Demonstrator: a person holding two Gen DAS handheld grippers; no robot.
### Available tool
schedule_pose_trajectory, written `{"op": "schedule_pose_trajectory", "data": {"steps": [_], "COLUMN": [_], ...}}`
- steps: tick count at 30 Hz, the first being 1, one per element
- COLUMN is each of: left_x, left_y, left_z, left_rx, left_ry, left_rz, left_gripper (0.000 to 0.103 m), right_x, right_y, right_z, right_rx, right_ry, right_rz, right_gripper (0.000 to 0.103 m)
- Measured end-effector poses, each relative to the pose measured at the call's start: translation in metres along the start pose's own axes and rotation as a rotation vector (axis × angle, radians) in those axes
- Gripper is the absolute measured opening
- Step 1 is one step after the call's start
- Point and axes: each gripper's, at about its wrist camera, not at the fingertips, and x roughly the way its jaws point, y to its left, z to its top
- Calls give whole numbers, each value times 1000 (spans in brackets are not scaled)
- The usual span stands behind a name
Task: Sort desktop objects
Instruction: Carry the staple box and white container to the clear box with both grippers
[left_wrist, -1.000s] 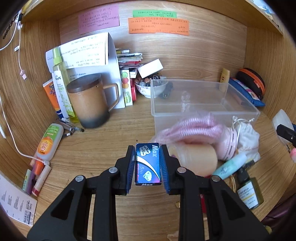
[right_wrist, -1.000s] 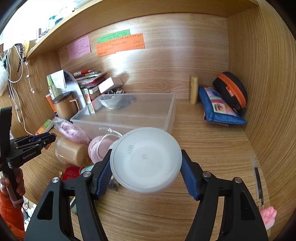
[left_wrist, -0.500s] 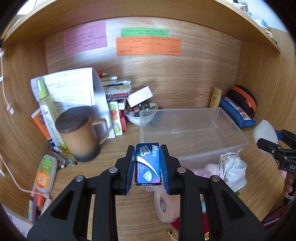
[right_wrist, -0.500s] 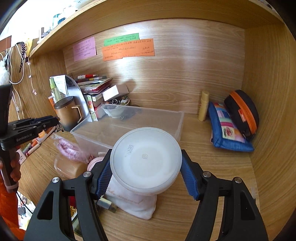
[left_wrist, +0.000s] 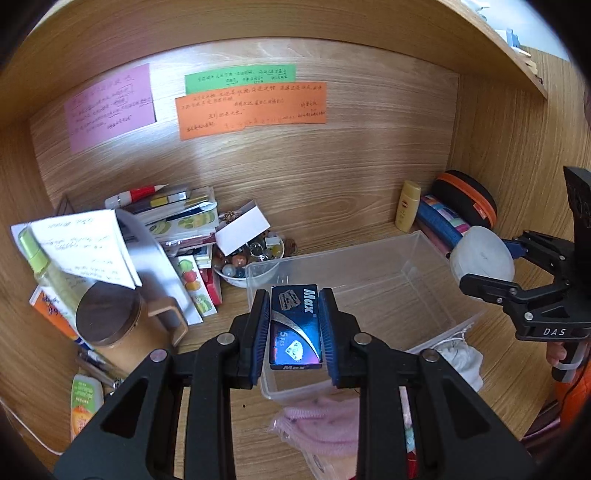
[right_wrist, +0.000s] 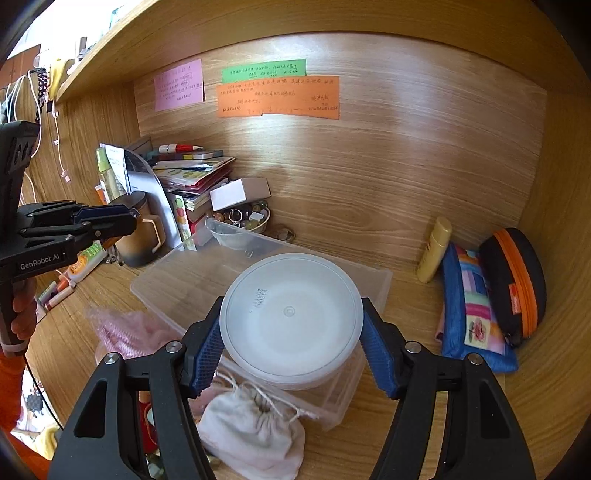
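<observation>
My left gripper (left_wrist: 294, 330) is shut on a small blue "Max" box (left_wrist: 294, 325), held above the near left corner of a clear plastic bin (left_wrist: 424, 245). My right gripper (right_wrist: 293, 345) is shut on a round white plastic tub (right_wrist: 291, 319), its bottom facing the camera, over the bin (right_wrist: 380, 284). In the left wrist view the right gripper (left_wrist: 487, 275) with the tub (left_wrist: 480, 254) hangs over the bin's right side. In the right wrist view the left gripper (right_wrist: 127, 219) shows at the left, in front of the mug.
A brown lidded mug (left_wrist: 110, 328), books, a bead bowl (left_wrist: 243, 262) and bottles crowd the left. A yellow bottle (right_wrist: 434, 254), blue pouch (right_wrist: 472, 314) and black-orange case (right_wrist: 517, 280) stand right. A drawstring bag (right_wrist: 251, 428) and pink cloth (left_wrist: 321, 424) lie before the bin.
Both grippers have risen and moved toward the back of the desk with their loads still held. The bin now lies below them, and the pink cloth and bag have slid toward the frames' bottom.
</observation>
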Motion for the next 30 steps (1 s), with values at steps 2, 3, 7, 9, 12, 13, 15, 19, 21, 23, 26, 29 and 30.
{"op": "schedule_pose_trajectory", "data": {"steps": [2,3,7,9,12,13,15,19,21,23,26,29,30], "left_x": [9,12,32,42,57,62,72,91,100,107,118,126,128], "left_y": [0,-1,-2,-1,2,3,4,3,2,-2,-8,-14,-16], "left_z": [5,6,12,13,13,13,12,10,10,9,8,6,5], "left_rx": [4,3,14,28,29,29,33,45,53,64,82,99,102], "left_ry": [15,21,53,72,108,120,149,193,214,235,266,287,292], "left_rz": [-18,-27,-43,-47,-66,-71,-77,-90,-102,-108,-113,-119,-122], "left_gripper": [26,26,26,26,26,26,26,26,26,26,26,26,26], "right_x": [7,10,27,38,49,53,63,85,100,105,115,124,127], "right_y": [-1,-1,-4,-7,-12,-14,-17,-18,-19,-18,-18,-16,-16], "right_z": [4,6,11,13,14,14,14,12,10,9,5,3,4], "right_rx": [-7,-7,-9,-8,-12,-13,-15,-33,-33,-35,-57,-82,-91], "right_ry": [8,11,40,65,91,102,130,188,229,246,293,329,345], "right_rz": [6,8,22,30,35,41,55,69,83,88,98,88,90], "right_gripper": [64,64,64,64,64,64,64,64,64,64,64,64,64]}}
